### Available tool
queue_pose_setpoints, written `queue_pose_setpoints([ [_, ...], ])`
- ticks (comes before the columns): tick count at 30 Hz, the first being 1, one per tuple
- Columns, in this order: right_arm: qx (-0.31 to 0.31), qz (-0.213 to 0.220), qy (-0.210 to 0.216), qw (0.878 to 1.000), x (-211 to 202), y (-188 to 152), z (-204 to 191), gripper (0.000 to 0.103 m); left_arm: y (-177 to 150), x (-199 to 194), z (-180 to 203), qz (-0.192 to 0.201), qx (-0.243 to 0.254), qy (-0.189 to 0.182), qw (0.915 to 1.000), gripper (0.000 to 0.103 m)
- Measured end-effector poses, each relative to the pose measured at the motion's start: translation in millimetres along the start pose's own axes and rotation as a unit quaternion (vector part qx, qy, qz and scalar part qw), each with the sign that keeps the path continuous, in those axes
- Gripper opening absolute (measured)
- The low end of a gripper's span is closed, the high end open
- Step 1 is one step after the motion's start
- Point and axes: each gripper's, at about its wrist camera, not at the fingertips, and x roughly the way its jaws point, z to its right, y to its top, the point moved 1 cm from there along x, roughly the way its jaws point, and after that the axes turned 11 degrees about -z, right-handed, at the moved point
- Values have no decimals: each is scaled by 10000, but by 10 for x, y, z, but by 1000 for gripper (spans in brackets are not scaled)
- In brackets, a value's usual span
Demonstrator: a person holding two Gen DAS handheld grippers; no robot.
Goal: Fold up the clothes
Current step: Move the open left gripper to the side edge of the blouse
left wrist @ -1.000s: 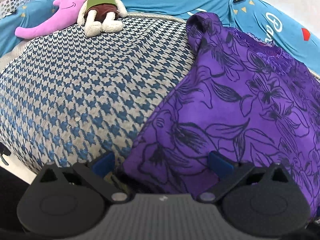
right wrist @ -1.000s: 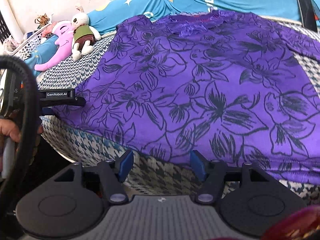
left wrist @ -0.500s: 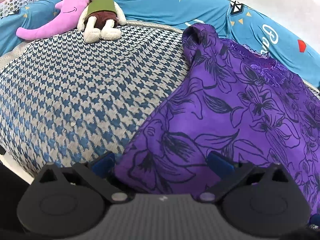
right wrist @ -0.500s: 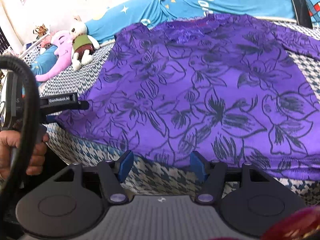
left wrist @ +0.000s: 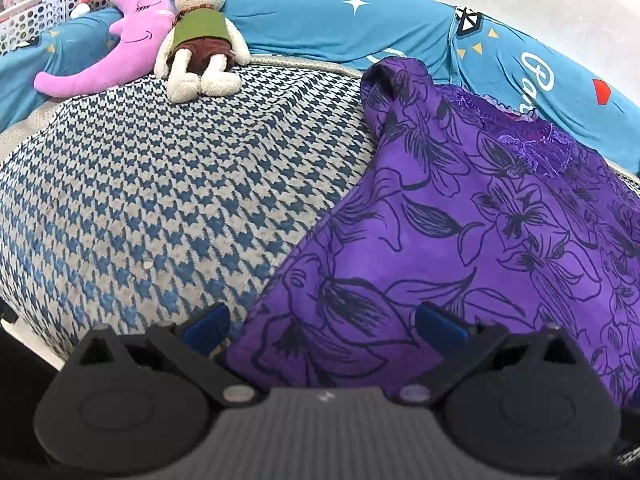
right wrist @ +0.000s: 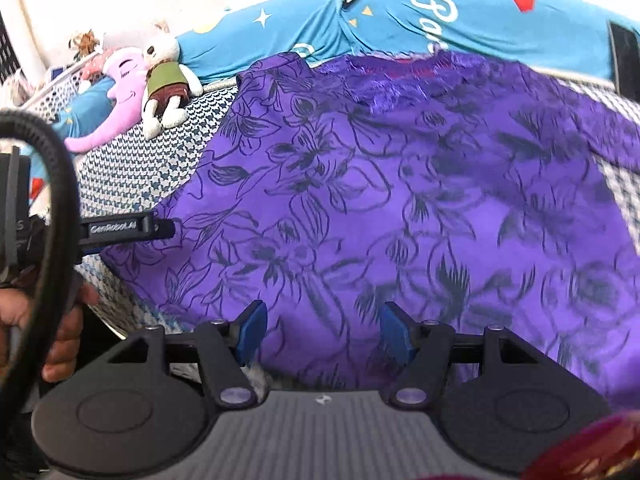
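Since a second ago the right claw (right wrist: 322, 334) has pushed forward, so the near hem of the purple floral blouse (right wrist: 400, 200) that lay ahead of its fingertips now sits between them, over the bed's edge. Its blue pads (right wrist: 252, 332) stand apart, with cloth in the gap but not pinched. The left claw (left wrist: 322, 326) has edged along the blouse's lower left corner; its pads (left wrist: 206, 326) are spread wide as well, the corner of the fabric lying between them without being clamped.

The blouse lies spread flat on the houndstooth bed cover (left wrist: 160, 200), lace neckline (left wrist: 532, 140) at the far side, one sleeve bunched up near the blue pillow (left wrist: 340, 24). In the right wrist view the left claw's black finger (right wrist: 128, 228) rests at the blouse's left edge, and a hand (right wrist: 52, 332) grips its handle behind a looping black cable (right wrist: 60, 184).

A plush rabbit in a green vest (left wrist: 196, 36) and a pink moon plush (left wrist: 120, 48) lie at the far left of the bed, beside a white perforated basket (left wrist: 36, 24).
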Motion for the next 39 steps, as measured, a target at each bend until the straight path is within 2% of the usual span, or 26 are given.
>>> queue_pose_setpoints([
  [12, -634, 188, -337, 9972, 229, 1074, 287, 64, -31, 67, -25, -126, -66, 89, 9999, 103],
  [15, -337, 152, -312, 9988, 401, 1269, 422, 64, -60, 116, -25, -201, -75, 154, 9997, 103],
  [20, 110, -33, -361, 9993, 601, 1335, 582, 64, -100, 146, 17, -175, 92, 263, 9995, 103],
  [24, 95, -149, -671, 9976, 708, 1293, 612, 64, -111, 164, 33, -168, 141, 327, 9992, 103],
  [28, 292, -371, -570, 9973, 799, 1260, 691, 67, -119, 177, 31, -167, 152, 349, 9991, 103],
  [31, 143, -395, -594, 9973, 795, 1255, 660, 69, -121, 188, 27, -169, 159, 351, 9991, 103],
  [39, -420, -445, -633, 9961, 874, 1179, 562, 86, -96, 184, 22, -247, 132, 328, 9991, 103],
])
